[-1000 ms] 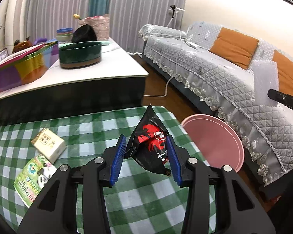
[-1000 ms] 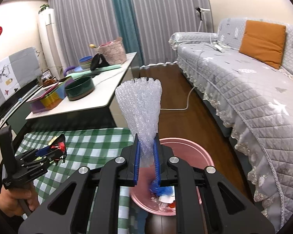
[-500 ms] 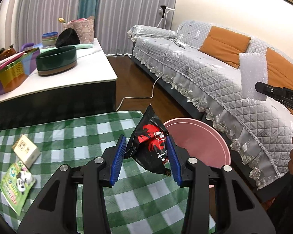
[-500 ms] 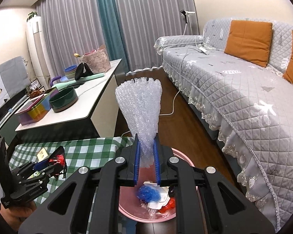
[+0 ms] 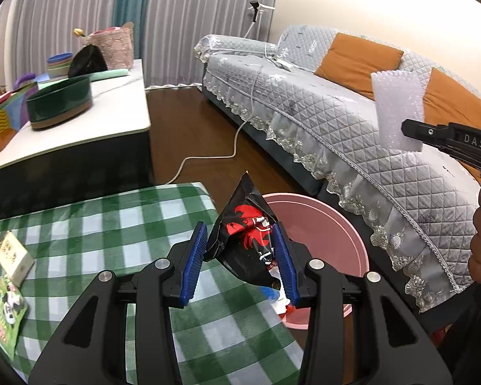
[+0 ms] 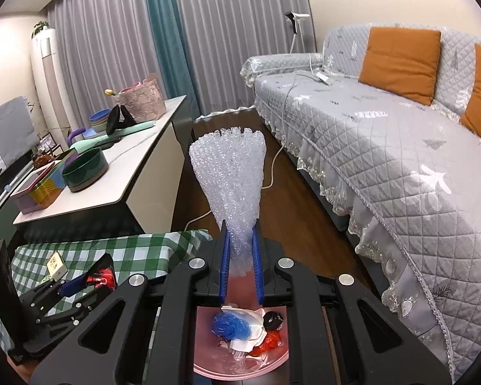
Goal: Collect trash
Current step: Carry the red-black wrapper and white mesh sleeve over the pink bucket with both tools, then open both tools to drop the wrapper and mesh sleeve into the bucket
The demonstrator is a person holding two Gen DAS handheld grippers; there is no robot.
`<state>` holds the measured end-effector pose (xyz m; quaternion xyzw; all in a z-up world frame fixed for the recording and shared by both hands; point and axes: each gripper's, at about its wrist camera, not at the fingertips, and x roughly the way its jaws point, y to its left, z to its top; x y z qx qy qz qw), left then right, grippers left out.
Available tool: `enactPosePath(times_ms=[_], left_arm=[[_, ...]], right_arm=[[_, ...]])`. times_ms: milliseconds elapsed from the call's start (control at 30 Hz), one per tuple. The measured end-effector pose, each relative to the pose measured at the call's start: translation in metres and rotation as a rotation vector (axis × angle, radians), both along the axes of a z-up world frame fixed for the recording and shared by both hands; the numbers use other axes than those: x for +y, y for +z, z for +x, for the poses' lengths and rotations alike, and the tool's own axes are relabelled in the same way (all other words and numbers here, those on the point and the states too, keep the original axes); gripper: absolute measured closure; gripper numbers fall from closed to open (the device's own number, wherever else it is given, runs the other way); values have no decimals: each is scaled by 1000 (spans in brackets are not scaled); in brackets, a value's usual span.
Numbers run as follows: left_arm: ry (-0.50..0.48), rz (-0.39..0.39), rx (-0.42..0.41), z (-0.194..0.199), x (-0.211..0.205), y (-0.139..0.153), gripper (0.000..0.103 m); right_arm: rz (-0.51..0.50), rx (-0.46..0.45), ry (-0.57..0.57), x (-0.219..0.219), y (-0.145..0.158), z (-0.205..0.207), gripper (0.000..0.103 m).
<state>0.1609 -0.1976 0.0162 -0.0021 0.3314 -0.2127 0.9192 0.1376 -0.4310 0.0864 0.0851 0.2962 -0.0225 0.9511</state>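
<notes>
My right gripper (image 6: 240,268) pinched a clear bubble-wrap sheet (image 6: 229,176) above the round pink plastic bin (image 6: 205,361) of trash.

A crinkled black snack wrapper (image 5: 247,234) is showing a red figure on its face. A round pink plastic bin (image 5: 333,234) is glowing beside a tablecloth (image 5: 118,224) checked in green and white. A clear sheet of bubble wrap (image 6: 229,183) is glinting whitish. Orange cushions (image 6: 400,61) are lying on a grey quilted sofa cover (image 6: 384,147). Blue pads (image 5: 194,261) are lining black fingers.
</notes>
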Motion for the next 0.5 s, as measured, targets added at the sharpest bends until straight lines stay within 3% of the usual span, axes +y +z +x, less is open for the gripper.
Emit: enactPosePath(times_ms=[367,433,500], left_arm=[[-57,14,21,8,-35,-12,61],[-67,12,27,11,-40,-13,61],[-88,9,44,13,-46,-15,60]], right_arm=[[22,42,10,2,-11,15,89],[25,48,11,1,-12,18,86],[30,60,7,0,-15,20,72]])
